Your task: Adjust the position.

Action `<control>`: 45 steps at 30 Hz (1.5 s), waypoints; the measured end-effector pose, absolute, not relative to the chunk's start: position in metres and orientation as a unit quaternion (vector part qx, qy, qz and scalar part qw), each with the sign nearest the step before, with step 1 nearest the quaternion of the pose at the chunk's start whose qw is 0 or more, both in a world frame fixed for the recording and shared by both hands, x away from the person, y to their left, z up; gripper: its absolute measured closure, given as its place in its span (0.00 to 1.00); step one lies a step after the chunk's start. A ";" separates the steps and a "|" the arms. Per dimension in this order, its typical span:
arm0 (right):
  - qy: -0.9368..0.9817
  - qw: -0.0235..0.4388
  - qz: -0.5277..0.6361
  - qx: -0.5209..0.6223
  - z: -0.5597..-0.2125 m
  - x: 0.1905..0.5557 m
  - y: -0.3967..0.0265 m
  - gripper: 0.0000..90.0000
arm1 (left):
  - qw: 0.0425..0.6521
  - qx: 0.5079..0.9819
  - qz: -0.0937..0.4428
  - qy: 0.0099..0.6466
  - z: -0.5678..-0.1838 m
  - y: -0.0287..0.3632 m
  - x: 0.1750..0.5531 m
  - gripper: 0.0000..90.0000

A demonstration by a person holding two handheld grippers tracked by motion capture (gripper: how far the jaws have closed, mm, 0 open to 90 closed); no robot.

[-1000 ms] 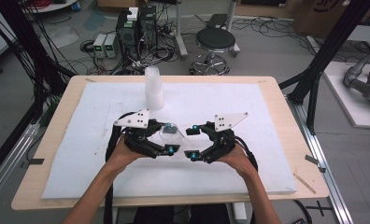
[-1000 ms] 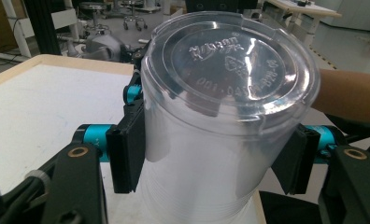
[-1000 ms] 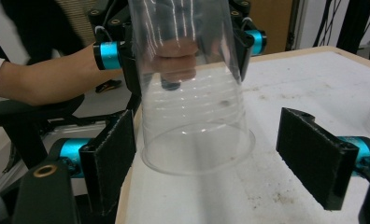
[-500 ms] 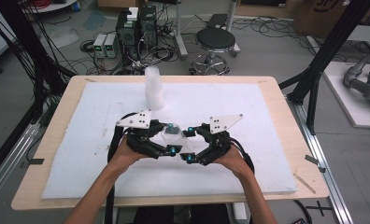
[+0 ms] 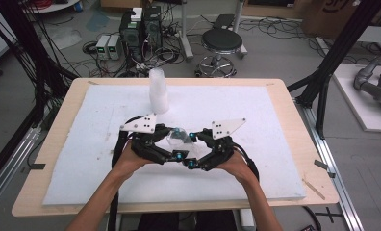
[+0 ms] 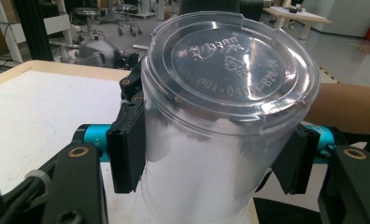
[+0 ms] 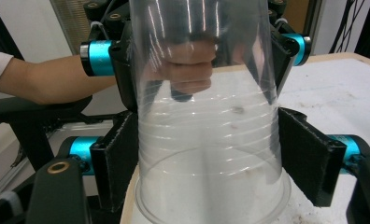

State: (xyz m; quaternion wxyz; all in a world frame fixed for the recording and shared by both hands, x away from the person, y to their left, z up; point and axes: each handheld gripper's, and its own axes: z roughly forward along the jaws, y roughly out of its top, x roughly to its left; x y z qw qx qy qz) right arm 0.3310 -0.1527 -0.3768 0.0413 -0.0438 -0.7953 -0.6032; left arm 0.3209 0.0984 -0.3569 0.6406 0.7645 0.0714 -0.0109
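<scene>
The left gripper [image 5: 175, 143] and right gripper [image 5: 192, 148] are both clamped on one clear plastic cup [image 5: 179, 139], held between them above the white-padded worktop [image 5: 275, 144], with a stack of cups [image 5: 158, 91] standing well beyond.

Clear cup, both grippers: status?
Left gripper shut on clear cup, near its base. Right gripper jaws flank the rim end; contact unclear. Cup held between them above white pad. Stack of cups stands behind, apart.

A clear cup [image 6: 220, 121] sits between black jaws with teal joints; beyond the cup, white foam mat [image 5: 256, 115] covers a tan table [image 5: 304, 130].
</scene>
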 end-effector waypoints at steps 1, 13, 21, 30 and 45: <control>-0.795 0.039 -0.604 -0.043 -0.377 0.331 -0.152 0.29 | 0.641 0.764 -0.012 0.071 -0.357 0.098 0.321 0.40; -0.795 0.038 -0.604 -0.036 -0.378 0.332 -0.152 0.33 | 0.639 0.766 -0.013 0.069 -0.358 0.099 0.321 0.41; -0.799 0.037 -0.600 -0.034 -0.379 0.331 -0.151 0.34 | 0.638 0.767 -0.016 0.069 -0.359 0.098 0.321 0.41; -0.799 0.031 -0.600 -0.032 -0.379 0.330 -0.152 0.36 | 0.638 0.767 -0.019 0.068 -0.360 0.098 0.322 0.41; -0.802 0.030 -0.596 -0.037 -0.379 0.331 -0.155 0.36 | 0.632 0.771 -0.018 0.078 -0.359 0.102 0.323 0.14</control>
